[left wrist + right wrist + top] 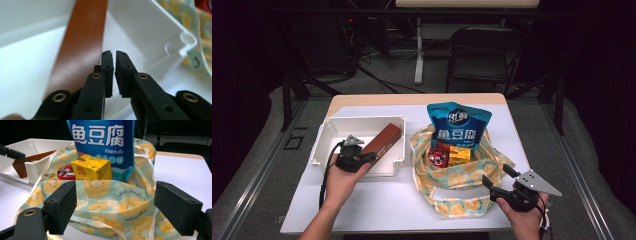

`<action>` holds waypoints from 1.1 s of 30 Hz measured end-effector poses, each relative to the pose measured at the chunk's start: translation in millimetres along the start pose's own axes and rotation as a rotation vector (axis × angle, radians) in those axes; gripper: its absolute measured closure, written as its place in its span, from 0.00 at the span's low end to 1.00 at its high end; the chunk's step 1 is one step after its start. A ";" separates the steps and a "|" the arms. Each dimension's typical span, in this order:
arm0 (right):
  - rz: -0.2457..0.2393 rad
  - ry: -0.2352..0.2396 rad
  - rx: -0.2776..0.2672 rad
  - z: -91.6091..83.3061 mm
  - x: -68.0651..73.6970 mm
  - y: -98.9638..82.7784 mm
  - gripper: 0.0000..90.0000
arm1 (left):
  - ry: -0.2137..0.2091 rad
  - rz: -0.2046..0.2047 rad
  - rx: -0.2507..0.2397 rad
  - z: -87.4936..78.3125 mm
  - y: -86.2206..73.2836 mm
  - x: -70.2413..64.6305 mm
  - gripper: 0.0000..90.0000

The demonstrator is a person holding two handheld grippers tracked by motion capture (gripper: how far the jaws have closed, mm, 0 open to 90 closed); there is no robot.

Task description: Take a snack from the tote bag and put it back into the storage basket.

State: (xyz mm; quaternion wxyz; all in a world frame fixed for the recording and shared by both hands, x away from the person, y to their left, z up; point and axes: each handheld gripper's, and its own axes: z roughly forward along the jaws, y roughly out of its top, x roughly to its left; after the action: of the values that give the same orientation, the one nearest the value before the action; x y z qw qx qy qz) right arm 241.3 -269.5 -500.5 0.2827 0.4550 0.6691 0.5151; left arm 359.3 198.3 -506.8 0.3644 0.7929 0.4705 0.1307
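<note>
One brown box (382, 140), long with a smooth matte face, leans tilted inside the white bin (327, 145), its upper end on the bin's right wall. Left gripper (114, 53) sits beside it, jaws closed on nothing. Kiwi-print cloth bag (462, 177) holds a blue pouch (458, 125), yellow carton (91, 167) and red tin (437, 156). Right gripper (115, 207) faces the bag, jaws wide apart and empty.

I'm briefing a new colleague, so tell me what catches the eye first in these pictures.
The tall blue Fishtofu pouch stands out, upright in the kiwi-print cloth bag right of centre, with a yellow carton and a red can in front of it. To the left, a brown box leans in the white tray.
</note>
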 end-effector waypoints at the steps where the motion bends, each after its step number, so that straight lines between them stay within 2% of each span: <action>1: 0.000 -0.002 0.000 0.0 0.2 0.0 0.20 | -0.001 -0.004 0.025 5.4 -6.2 -0.9 0.98; 3: 0.000 0.000 0.000 0.1 0.3 -0.1 0.20 | -0.001 -0.010 0.036 8.9 -9.1 0.3 0.99; 4: 0.001 0.001 -0.002 0.3 0.8 -0.2 0.20 | 0.018 -0.029 0.052 13.8 -12.6 3.8 1.00; 6: 0.001 0.000 -0.001 0.2 0.8 -0.3 0.20 | 0.038 -0.054 0.044 15.6 -13.0 9.4 1.00; 7: 0.001 0.000 -0.001 0.2 0.8 -0.3 0.20 | 0.038 -0.054 0.044 15.6 -13.0 9.4 1.00; 12: 0.006 0.000 0.003 1.2 -0.6 -1.0 0.21 | 0.100 -0.124 0.007 18.6 -7.7 29.1 1.00; 14: 0.005 0.000 0.003 1.3 -0.7 -1.1 0.21 | 0.112 -0.154 -0.009 21.7 -5.0 37.1 1.00; 17: 0.004 0.000 0.004 1.2 -0.8 -1.2 0.21 | 0.133 -0.165 -0.024 25.6 1.0 40.7 1.00; 22: 0.007 -0.004 0.005 0.9 -2.2 -1.4 0.21 | 0.142 -0.190 -0.042 32.4 11.5 43.4 1.00; 25: 0.008 0.001 0.005 1.1 -2.0 -1.6 0.23 | 0.145 -0.223 -0.056 36.9 16.0 47.4 1.00; 26: 0.008 0.002 0.005 1.0 -1.6 -1.7 0.23 | 0.160 -0.226 -0.055 39.9 18.0 49.5 1.00; 28: 0.008 0.005 0.004 1.0 -1.7 -1.7 0.26 | 0.161 -0.224 -0.055 41.4 19.4 49.9 1.00; 29: 0.012 0.024 -0.001 1.0 -2.9 -1.8 0.30 | 0.156 -0.230 -0.057 42.5 20.7 50.4 1.00; 33: 0.012 0.029 -0.002 2.1 -3.1 -2.3 0.34 | 0.140 -0.234 -0.074 46.6 25.1 49.7 0.99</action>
State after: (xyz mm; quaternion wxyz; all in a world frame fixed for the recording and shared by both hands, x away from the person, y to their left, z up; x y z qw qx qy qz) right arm 243.6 -271.5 -503.6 0.2704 0.4514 0.6697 0.5240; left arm 427.3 211.5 -528.6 0.3723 0.7076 0.5790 0.1593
